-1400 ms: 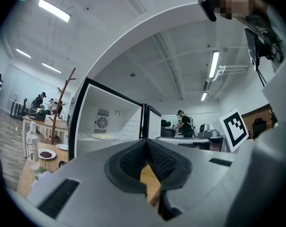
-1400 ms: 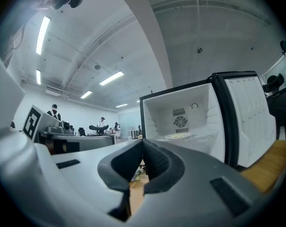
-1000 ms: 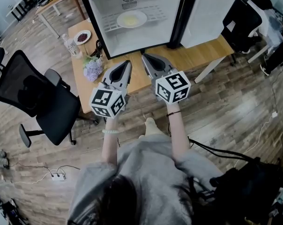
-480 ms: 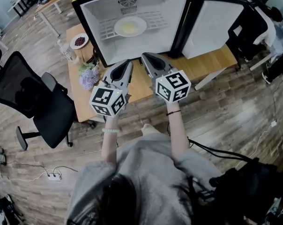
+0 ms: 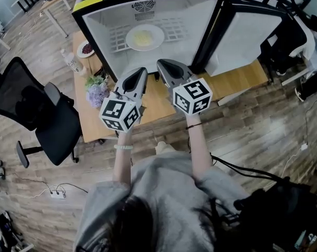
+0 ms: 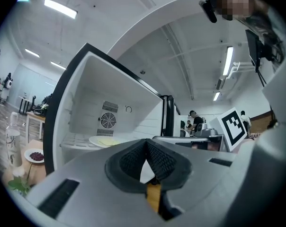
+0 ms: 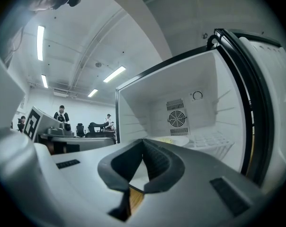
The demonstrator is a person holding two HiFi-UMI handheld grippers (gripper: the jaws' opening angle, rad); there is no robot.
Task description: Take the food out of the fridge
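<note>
A small fridge (image 5: 95,25) stands open on a wooden table (image 5: 240,73). On its white wire shelf lies a white plate of pale yellow food (image 5: 144,37), which also shows in the left gripper view as the plate (image 6: 104,141) and in the right gripper view as the plate (image 7: 175,140). My left gripper (image 5: 142,71) and right gripper (image 5: 160,64) are held side by side in front of the fridge opening, short of the plate. Both point level at the inside. The left gripper (image 6: 147,142) is shut with nothing in it. The right gripper (image 7: 143,141) is likewise shut and holds nothing.
The fridge door (image 5: 243,31) hangs open to the right. Left of the fridge on the table are a bunch of purple flowers (image 5: 97,92), a bottle (image 5: 73,62) and a small dish of red food (image 5: 85,48). A black office chair (image 5: 35,109) stands to the left.
Both grippers have moved forward towards the open fridge, which now fills more of the head view. Their jaws stay shut.
</note>
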